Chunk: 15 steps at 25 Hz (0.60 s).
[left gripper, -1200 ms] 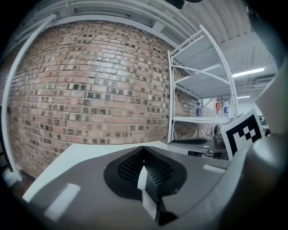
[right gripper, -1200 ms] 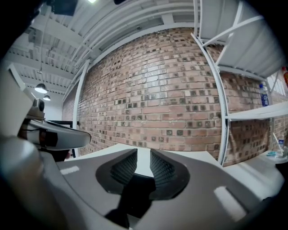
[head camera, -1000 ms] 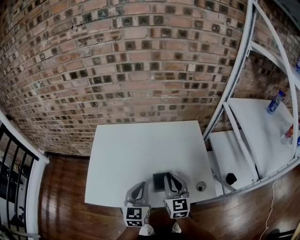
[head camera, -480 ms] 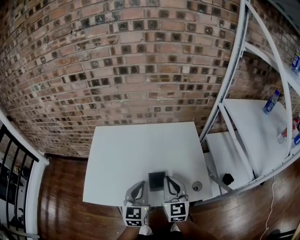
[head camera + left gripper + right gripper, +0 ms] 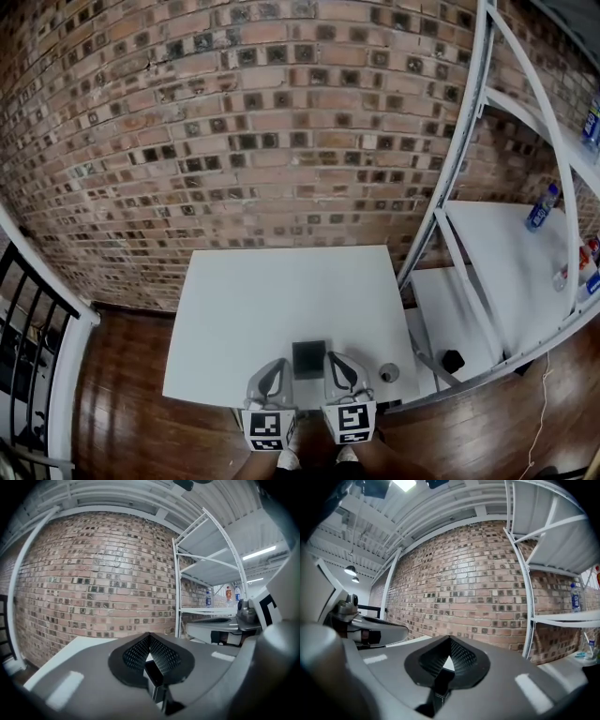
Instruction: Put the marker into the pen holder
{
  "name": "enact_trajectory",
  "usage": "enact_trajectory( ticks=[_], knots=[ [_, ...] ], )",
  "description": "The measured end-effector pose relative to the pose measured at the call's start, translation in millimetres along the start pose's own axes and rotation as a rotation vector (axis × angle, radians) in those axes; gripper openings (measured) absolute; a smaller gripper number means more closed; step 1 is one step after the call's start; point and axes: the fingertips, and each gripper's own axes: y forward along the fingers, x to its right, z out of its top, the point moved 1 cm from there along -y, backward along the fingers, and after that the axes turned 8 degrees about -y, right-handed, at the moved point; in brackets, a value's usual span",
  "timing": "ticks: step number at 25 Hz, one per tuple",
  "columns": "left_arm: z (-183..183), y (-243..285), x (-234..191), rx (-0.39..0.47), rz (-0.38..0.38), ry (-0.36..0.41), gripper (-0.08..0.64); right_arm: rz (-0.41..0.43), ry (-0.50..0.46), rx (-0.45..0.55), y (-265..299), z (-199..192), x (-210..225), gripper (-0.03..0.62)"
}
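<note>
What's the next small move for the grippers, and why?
Probably ease the right gripper forward over the table, opening its jaws on the way. It and the left gripper sit at the near edge, jaws together, holding nothing. A dark square box stands between them, and a small round object lies to its right. I can't make out a marker from here.

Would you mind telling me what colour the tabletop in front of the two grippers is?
White, plain and unpatterned; the head view shows the tabletop best.
</note>
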Motion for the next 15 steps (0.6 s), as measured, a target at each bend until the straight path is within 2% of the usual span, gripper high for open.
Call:
enact_trajectory(
  ticks=[15],
  knots=[
    [0.1,-13.4,11.5,0.016,0.019,0.025,0.014,0.012,-0.006,0.020,-13.7,8.6,1.3,0.002]
  ],
)
